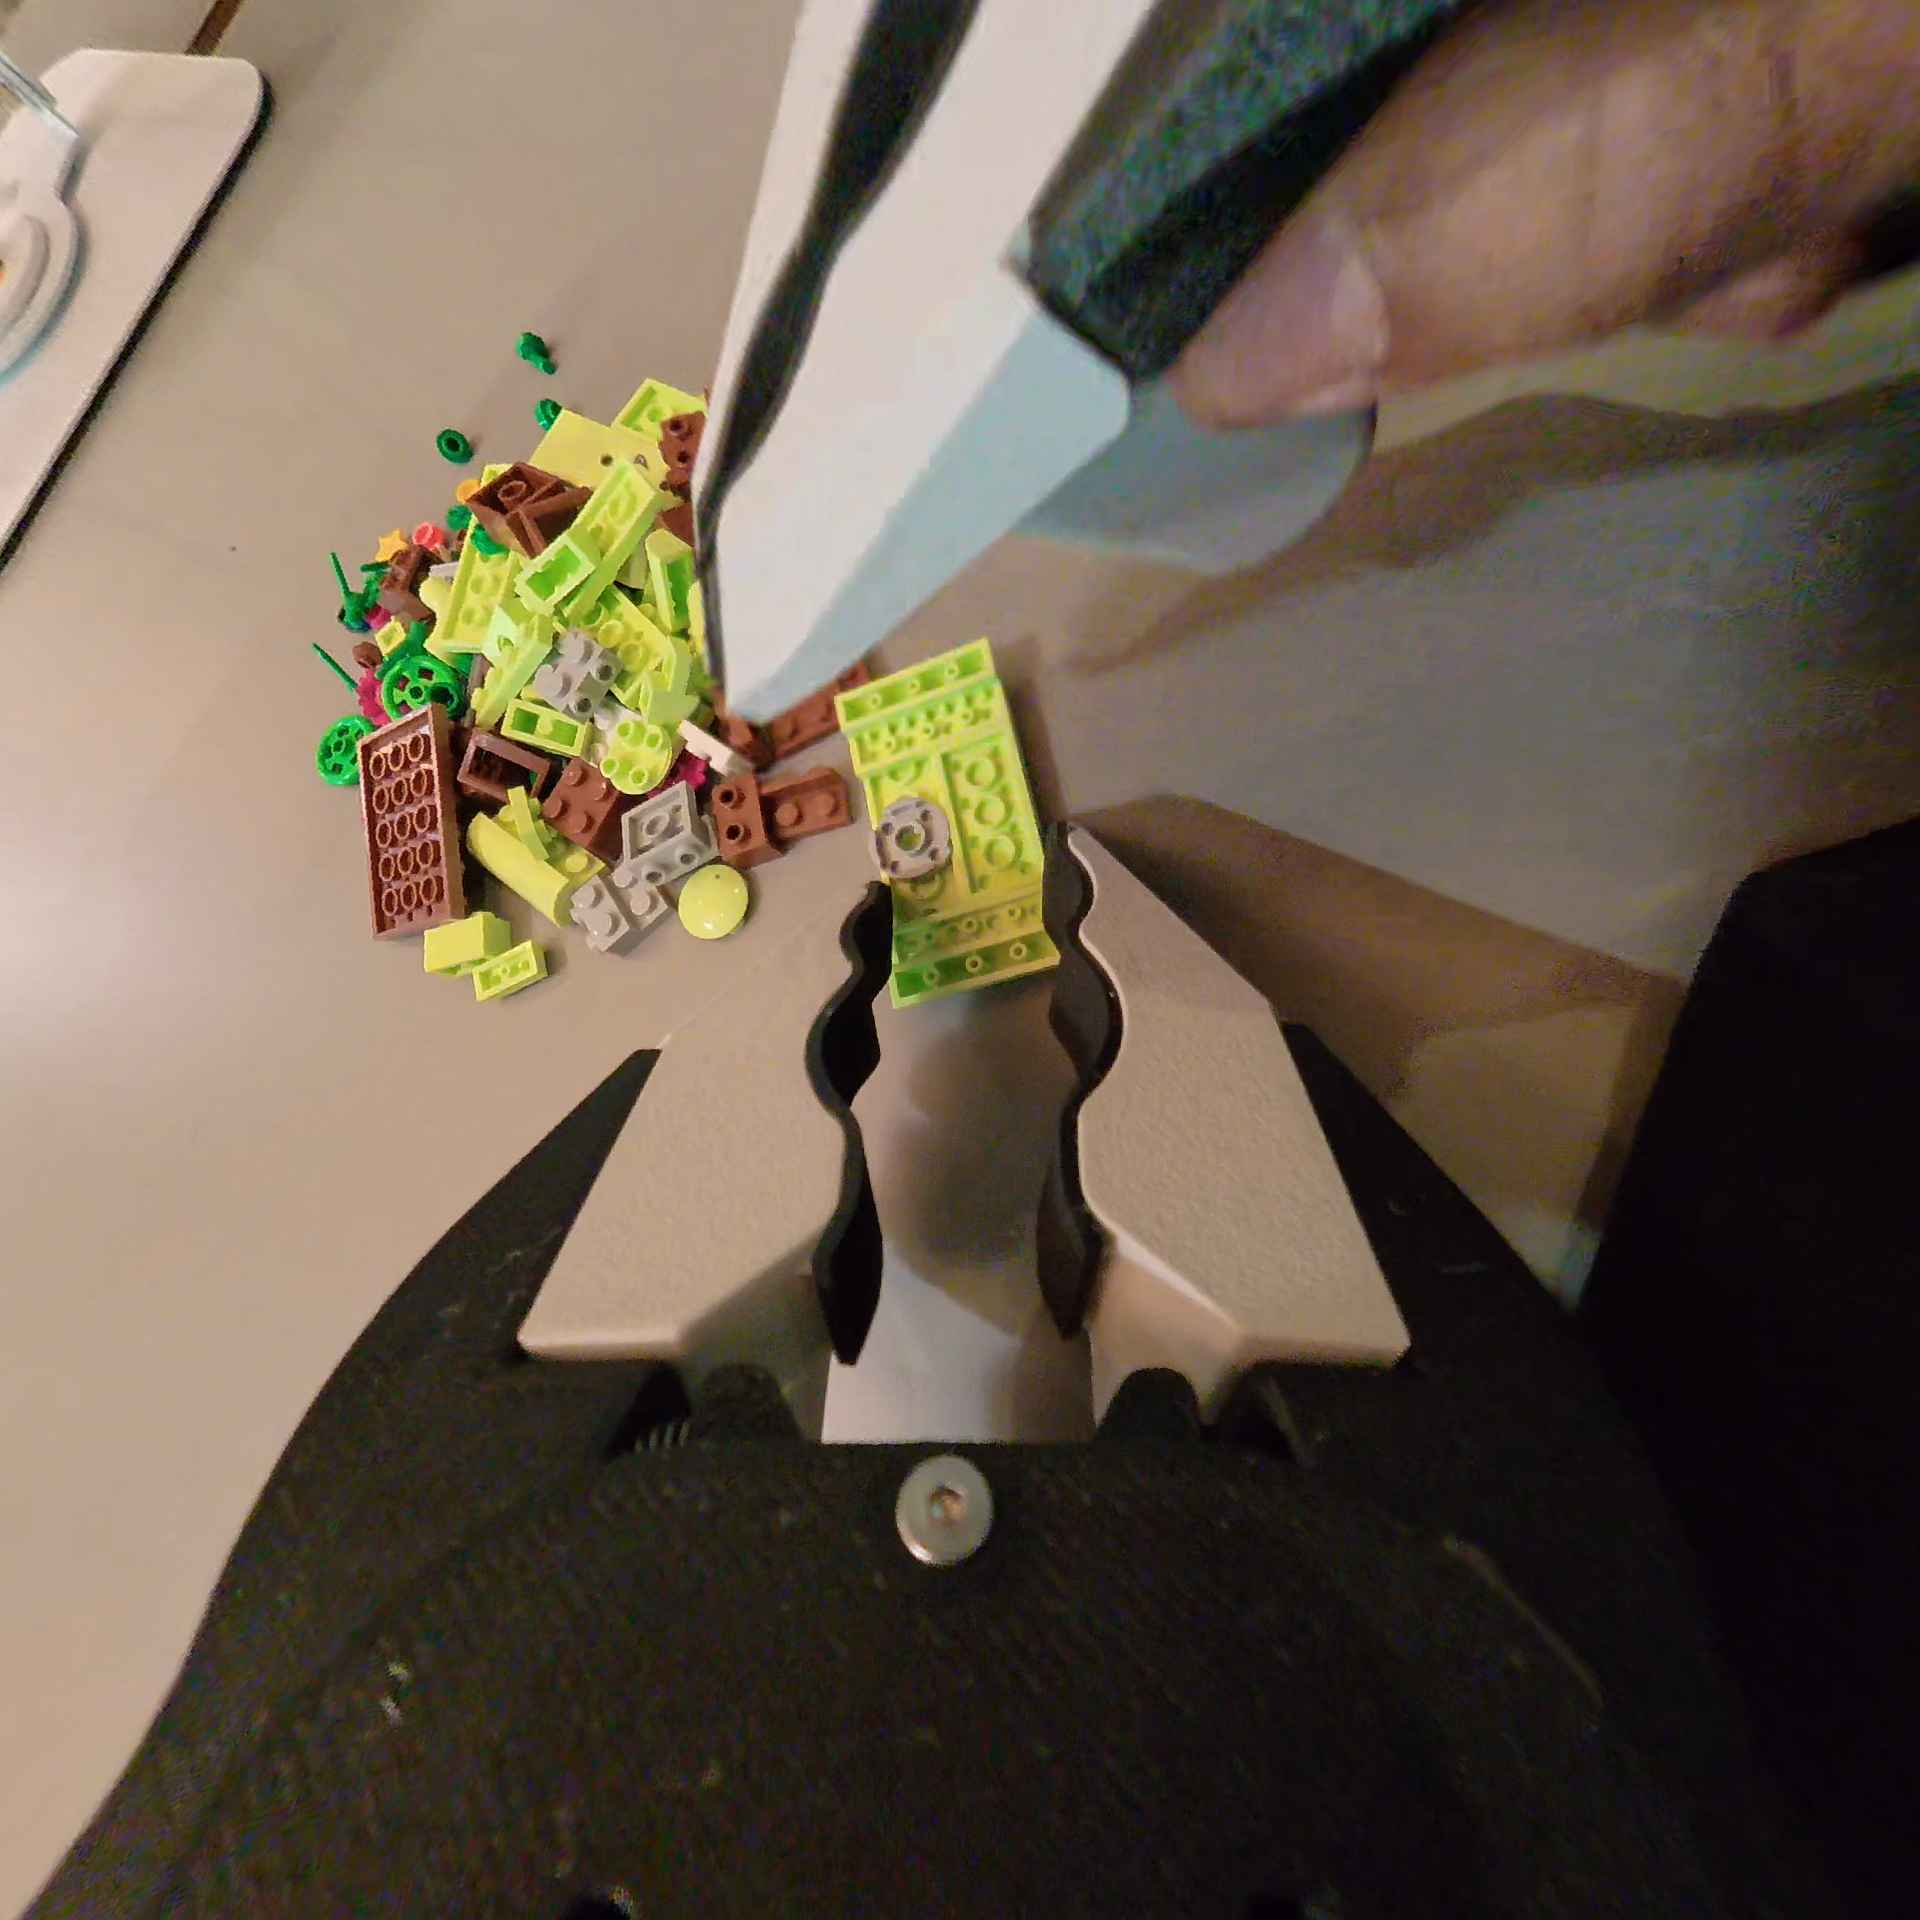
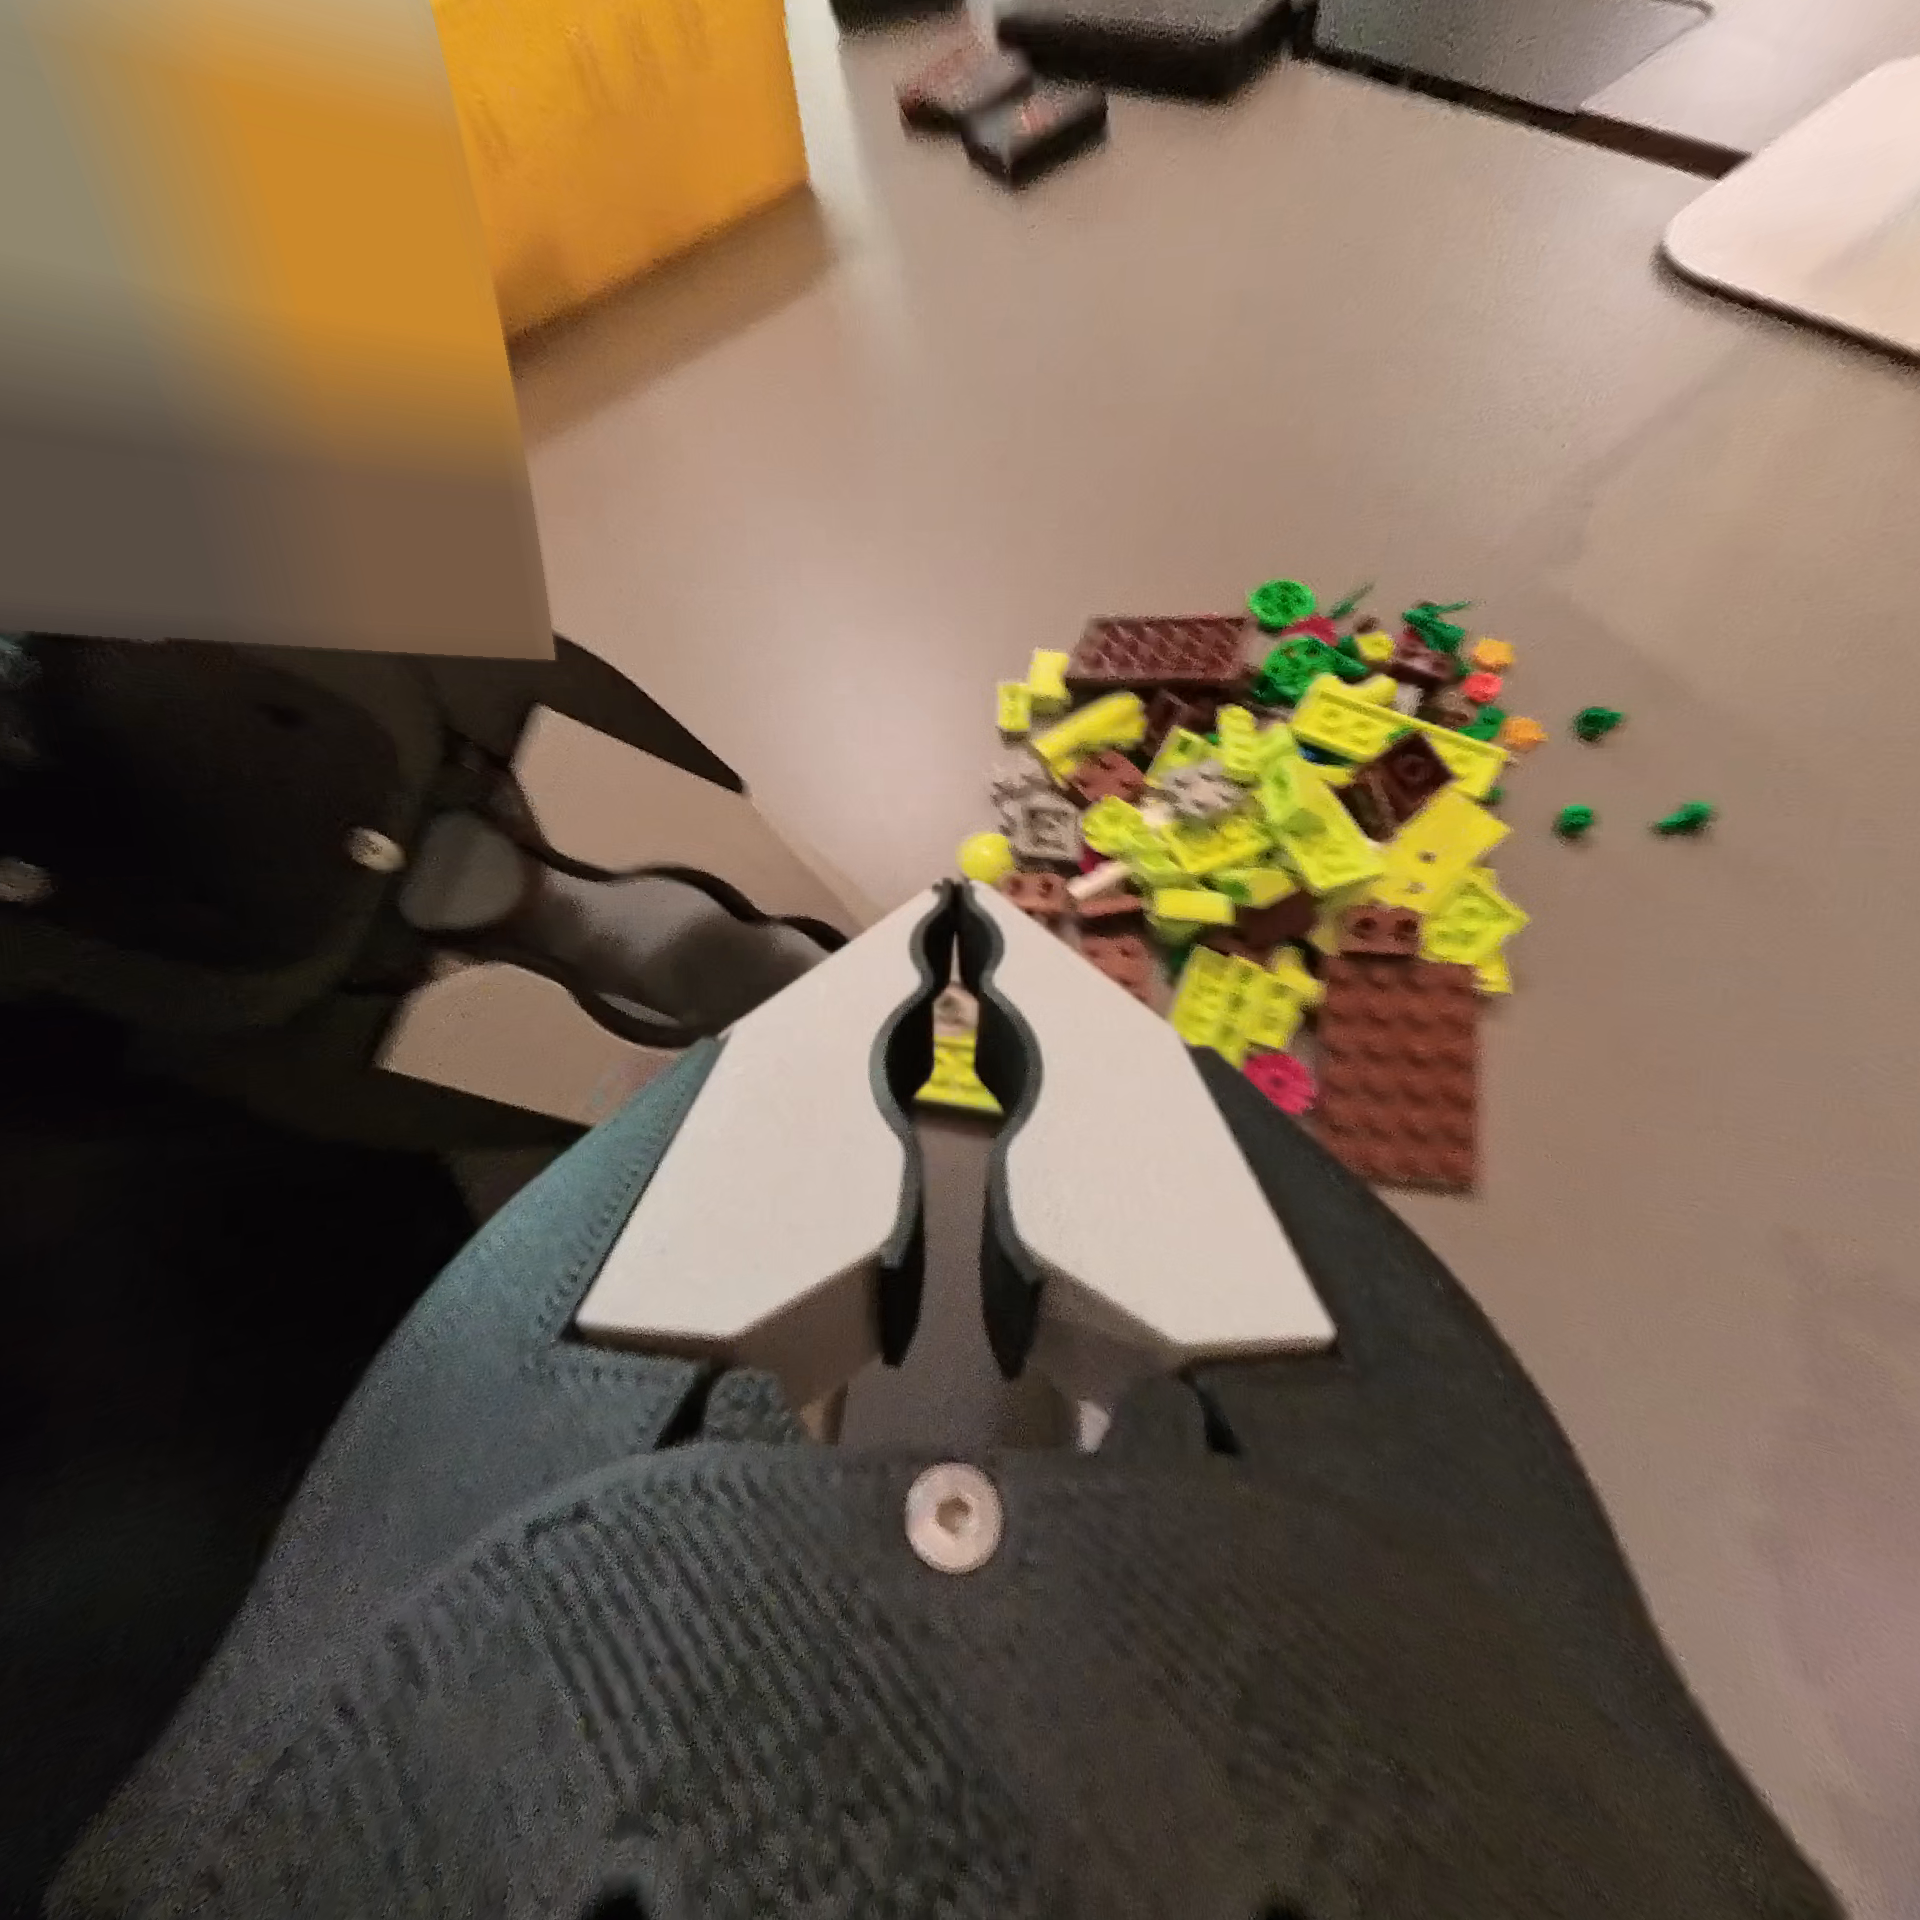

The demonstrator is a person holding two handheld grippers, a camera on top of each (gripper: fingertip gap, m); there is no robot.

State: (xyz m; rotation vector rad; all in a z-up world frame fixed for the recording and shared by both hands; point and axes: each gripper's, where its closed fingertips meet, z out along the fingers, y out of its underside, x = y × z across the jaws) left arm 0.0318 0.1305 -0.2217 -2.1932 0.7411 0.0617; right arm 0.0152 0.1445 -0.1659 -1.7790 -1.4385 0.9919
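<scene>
My left gripper (image 1: 966, 873) is shut on a lime-green plate assembly (image 1: 961, 790) with a round grey piece (image 1: 912, 840) on top, held just above the table. My right gripper (image 2: 956, 891) is shut. In the left wrist view its tip (image 1: 743, 701) reaches down at the near edge of a pile of loose bricks (image 1: 561, 675), right beside the lime assembly. The assembly shows through the gap between its pads (image 2: 951, 1081). I cannot tell whether it pinches a small piece. The pile (image 2: 1299, 831) lies to its right. The left gripper's fingers (image 2: 499, 1029) come in from the left.
A brown plate (image 1: 410, 821) lies at the pile's edge, and a larger brown plate (image 2: 1392, 1070) lies beside the right gripper. A white mat (image 2: 1808, 208) lies at the table's far side, a yellow box (image 2: 623, 135) and dark objects (image 2: 1039, 94) behind. A thumb (image 1: 1351, 312) grips the right gripper. There is about 6 cm between the tips of the two grippers.
</scene>
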